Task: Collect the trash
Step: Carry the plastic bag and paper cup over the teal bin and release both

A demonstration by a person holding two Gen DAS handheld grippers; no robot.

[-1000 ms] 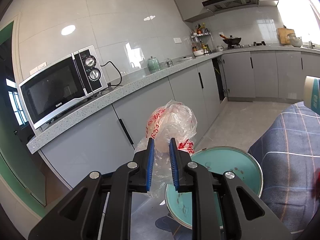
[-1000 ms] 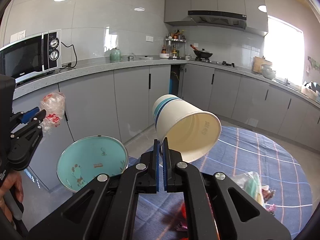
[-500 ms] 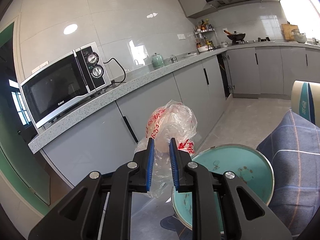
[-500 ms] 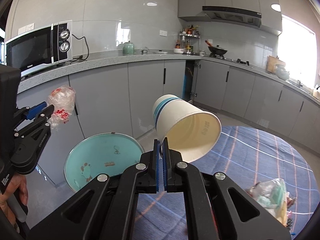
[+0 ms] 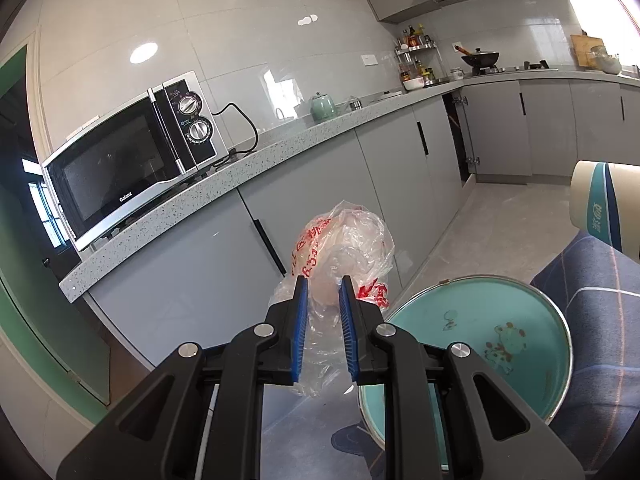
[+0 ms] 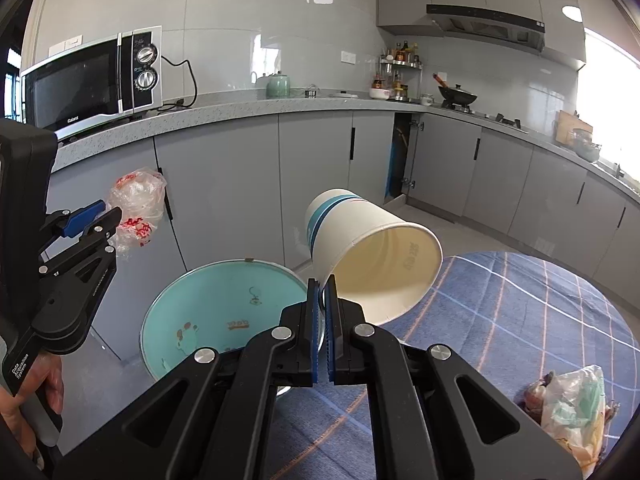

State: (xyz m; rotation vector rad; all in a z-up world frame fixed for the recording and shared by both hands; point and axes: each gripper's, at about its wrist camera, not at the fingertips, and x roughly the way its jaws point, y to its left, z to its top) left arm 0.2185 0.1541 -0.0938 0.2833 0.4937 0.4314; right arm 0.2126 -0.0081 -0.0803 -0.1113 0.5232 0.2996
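Note:
My left gripper [image 5: 323, 286] is shut on a crumpled clear plastic bag with red print [image 5: 344, 252], held in the air left of a teal basin [image 5: 472, 344]. It also shows in the right wrist view [image 6: 136, 208], with the left gripper [image 6: 108, 212] there. My right gripper [image 6: 322, 292] is shut on the rim of a white paper cup with blue bands [image 6: 372, 248], tilted on its side above the basin's [image 6: 224, 316] right edge. The cup shows at the right edge of the left wrist view [image 5: 608, 204].
A blue plaid tablecloth [image 6: 520, 320] covers the round table, with a pile of bagged trash [image 6: 572, 404] at its right. Grey kitchen cabinets [image 6: 312, 184] and a counter with a microwave [image 6: 92, 80] stand behind. The tiled floor [image 5: 500, 220] lies beyond the basin.
Both grippers have shifted left toward the basin with their loads. The cup now sits over the basin's edge, and more of it shows in the left wrist view.

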